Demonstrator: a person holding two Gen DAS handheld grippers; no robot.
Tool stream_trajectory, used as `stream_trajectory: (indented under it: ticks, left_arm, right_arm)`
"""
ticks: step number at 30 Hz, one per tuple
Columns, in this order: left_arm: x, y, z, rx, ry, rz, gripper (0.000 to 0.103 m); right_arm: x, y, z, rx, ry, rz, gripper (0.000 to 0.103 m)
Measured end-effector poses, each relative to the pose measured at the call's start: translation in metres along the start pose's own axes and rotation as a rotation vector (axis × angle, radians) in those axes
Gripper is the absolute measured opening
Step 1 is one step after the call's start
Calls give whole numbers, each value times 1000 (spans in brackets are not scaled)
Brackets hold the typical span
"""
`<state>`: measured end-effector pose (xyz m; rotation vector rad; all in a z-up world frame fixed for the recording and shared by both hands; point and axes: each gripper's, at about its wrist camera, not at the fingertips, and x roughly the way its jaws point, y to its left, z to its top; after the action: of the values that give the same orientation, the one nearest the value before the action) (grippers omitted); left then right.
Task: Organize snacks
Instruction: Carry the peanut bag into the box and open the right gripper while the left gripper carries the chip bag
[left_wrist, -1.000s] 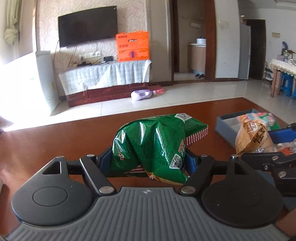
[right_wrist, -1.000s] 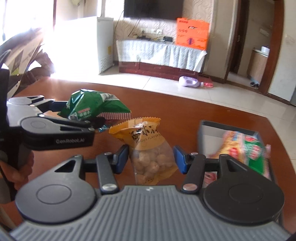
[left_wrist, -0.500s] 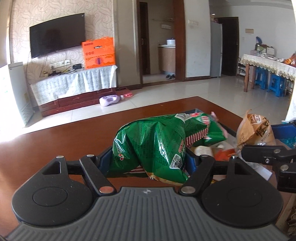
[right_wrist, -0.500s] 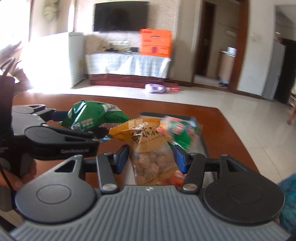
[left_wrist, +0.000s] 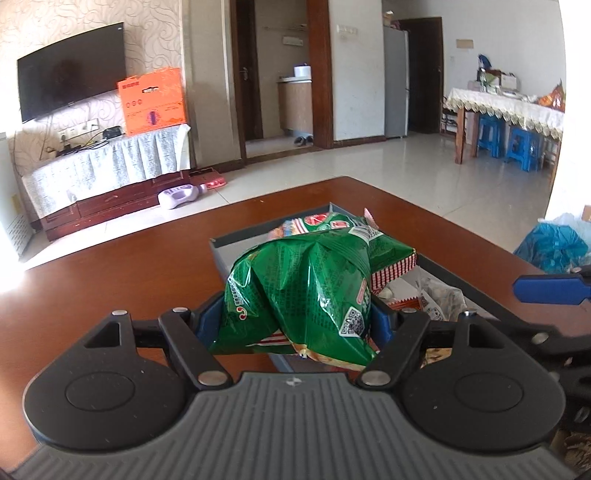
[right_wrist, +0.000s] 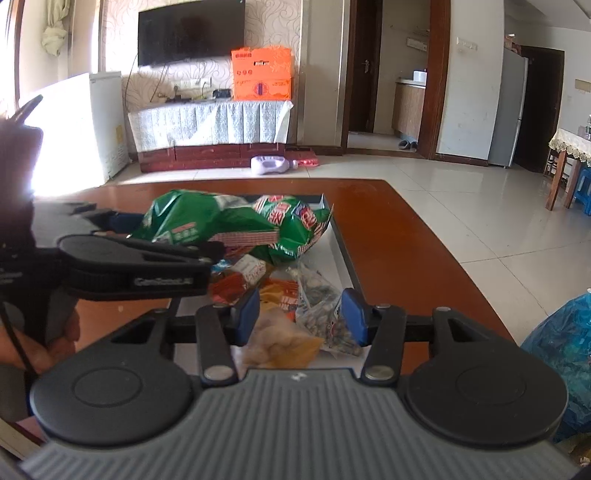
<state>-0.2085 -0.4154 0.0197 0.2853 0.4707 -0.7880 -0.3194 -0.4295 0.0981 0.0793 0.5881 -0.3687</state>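
Plainly, from the left wrist view, the left gripper (left_wrist: 301, 325) is clamped on the green bag (left_wrist: 303, 288), hanging over the tray (left_wrist: 218, 245) at twelve o'clock; it should let go only once low inside the walls.

From the right wrist view, the right gripper (right_wrist: 300, 314) is closing, nothing visibly pinched; the yellow bag (right_wrist: 279, 341) lies beneath it in the tray.
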Motion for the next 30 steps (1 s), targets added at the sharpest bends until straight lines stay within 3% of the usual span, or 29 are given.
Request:
stream_trajectory:
  ticks: [3, 13, 19, 30]
  left_arm:
    - [18, -3, 3, 23, 7, 0, 80]
    - [55, -4, 13, -4, 6, -15, 81]
    - [65, -1, 6, 31, 1, -19, 85]
    - [50, 0, -4, 51, -13, -10, 87]
  right_arm:
    - [14, 0, -5, -8, 34, 1, 44]
    - [12, -9, -11, -3, 49, -1, 44]
    - [9, -5, -11, -20, 60, 5, 44]
    - [9, 4, -11, -32, 52, 1, 44]
